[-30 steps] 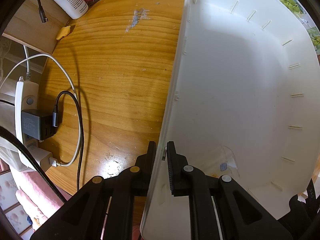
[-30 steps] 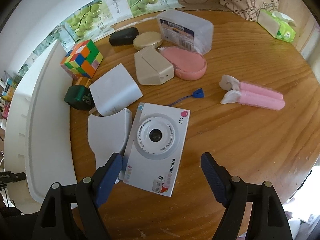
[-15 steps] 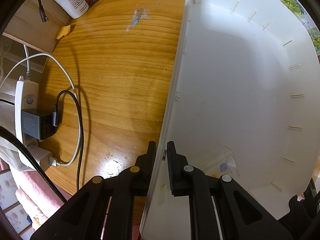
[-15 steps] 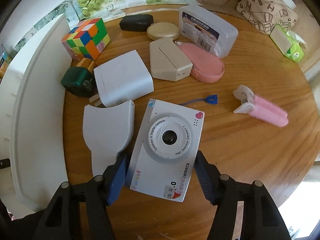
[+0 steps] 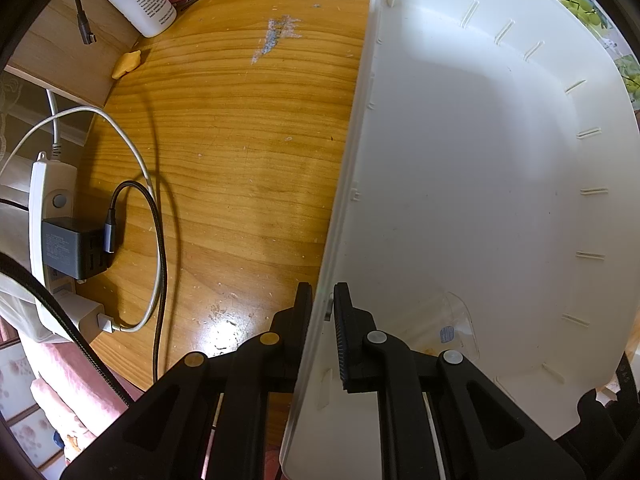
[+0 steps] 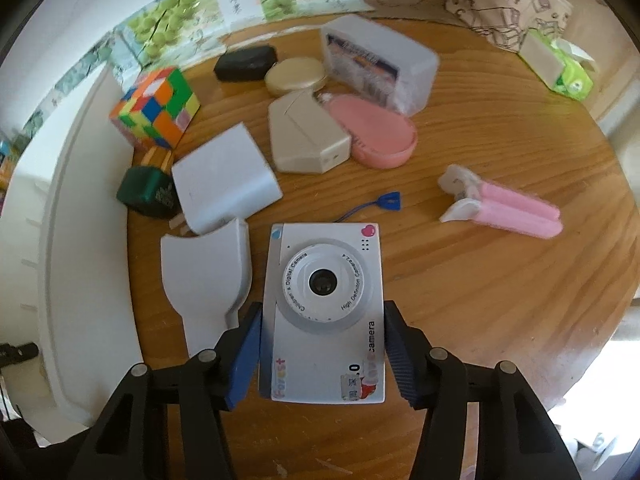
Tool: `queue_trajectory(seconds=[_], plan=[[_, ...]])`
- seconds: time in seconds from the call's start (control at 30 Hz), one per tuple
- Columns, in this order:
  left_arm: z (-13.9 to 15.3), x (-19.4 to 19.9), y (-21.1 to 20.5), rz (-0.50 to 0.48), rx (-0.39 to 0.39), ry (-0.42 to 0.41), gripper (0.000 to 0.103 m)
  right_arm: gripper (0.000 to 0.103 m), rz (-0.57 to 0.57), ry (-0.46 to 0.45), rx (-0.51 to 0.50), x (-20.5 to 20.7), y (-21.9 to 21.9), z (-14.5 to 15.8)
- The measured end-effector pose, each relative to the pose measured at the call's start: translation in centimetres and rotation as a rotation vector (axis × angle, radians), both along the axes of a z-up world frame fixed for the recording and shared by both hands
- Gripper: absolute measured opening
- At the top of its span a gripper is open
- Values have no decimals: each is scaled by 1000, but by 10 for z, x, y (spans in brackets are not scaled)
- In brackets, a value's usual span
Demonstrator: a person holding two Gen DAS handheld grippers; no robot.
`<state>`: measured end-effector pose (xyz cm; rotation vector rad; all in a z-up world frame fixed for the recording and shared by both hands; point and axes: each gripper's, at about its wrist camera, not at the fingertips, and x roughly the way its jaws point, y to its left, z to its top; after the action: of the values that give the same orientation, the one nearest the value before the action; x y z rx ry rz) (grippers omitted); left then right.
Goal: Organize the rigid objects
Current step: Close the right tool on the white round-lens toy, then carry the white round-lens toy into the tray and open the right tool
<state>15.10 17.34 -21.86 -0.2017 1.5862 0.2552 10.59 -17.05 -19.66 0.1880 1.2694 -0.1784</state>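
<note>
The toy camera, silver-white with a round lens and pink lettering, is seen at lower centre of the right wrist view, its long axis running up the frame along the fingers. It is gripped at its two long sides by the right gripper, whose jaws have just been closing. The white bin fills the right of the left wrist view; its rim is clamped by the left gripper. The bin lies at the left of the right wrist view, beyond a white scoop-shaped piece.
</note>
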Motion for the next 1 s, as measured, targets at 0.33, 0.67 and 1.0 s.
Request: queue_trajectory(seconds=[0.33, 0.67, 1.0], plan=[[-1, 0, -1, -4, -9, 10, 12, 57, -59, -157, 23, -7, -4, 49], [-1, 1, -1, -2, -9, 10, 12, 57, 50, -329, 22, 6, 23, 115], [-1, 0, -1, -3, -10, 10, 12, 57, 333, -395, 60, 13, 92, 150]])
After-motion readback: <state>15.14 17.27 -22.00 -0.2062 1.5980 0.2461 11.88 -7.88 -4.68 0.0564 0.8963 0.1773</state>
